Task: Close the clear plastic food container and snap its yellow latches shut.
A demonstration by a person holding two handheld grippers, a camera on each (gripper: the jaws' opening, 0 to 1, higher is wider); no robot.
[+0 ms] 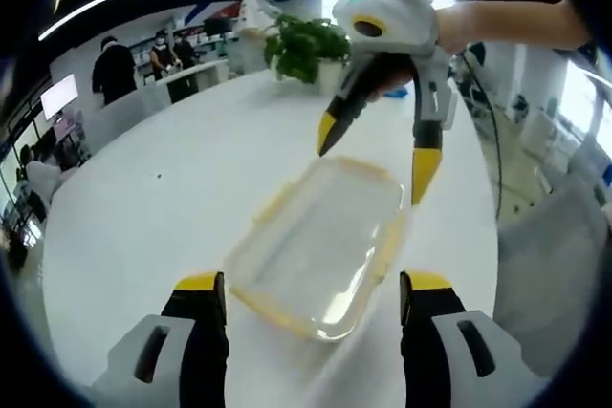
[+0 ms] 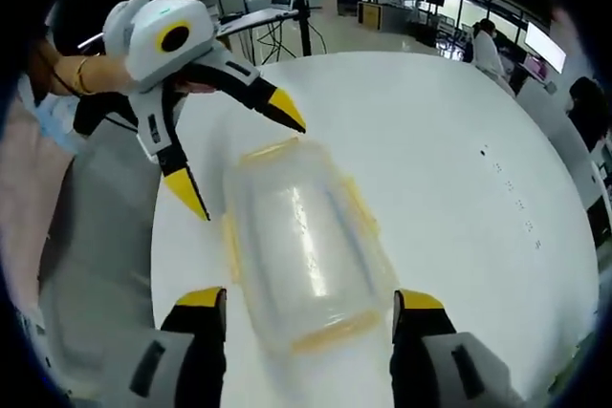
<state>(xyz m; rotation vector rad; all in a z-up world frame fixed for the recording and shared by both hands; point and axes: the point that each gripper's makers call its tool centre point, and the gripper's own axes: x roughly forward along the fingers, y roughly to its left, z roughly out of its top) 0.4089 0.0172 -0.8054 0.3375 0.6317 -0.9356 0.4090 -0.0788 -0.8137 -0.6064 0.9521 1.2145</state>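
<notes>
A clear plastic container (image 1: 320, 241) with its lid resting on top lies on the white table (image 1: 172, 198). Yellow latches (image 1: 271, 209) run along its sides and ends, and they seem to flare outward. My left gripper (image 1: 311, 286) is open, with the container's near end between its yellow-tipped jaws. My right gripper (image 1: 375, 155) hangs open over the far end. In the right gripper view the container (image 2: 301, 246) lies lengthwise, its near end between the open jaws of the right gripper (image 2: 309, 300). The left gripper (image 2: 239, 156) spreads open around the opposite end.
A potted plant (image 1: 306, 45) stands at the table's far side. Grey chairs (image 1: 555, 255) (image 2: 96, 236) sit close to the table edge beside the container. People stand at desks in the background (image 1: 115, 69). The wide white tabletop (image 2: 459, 169) stretches away to one side.
</notes>
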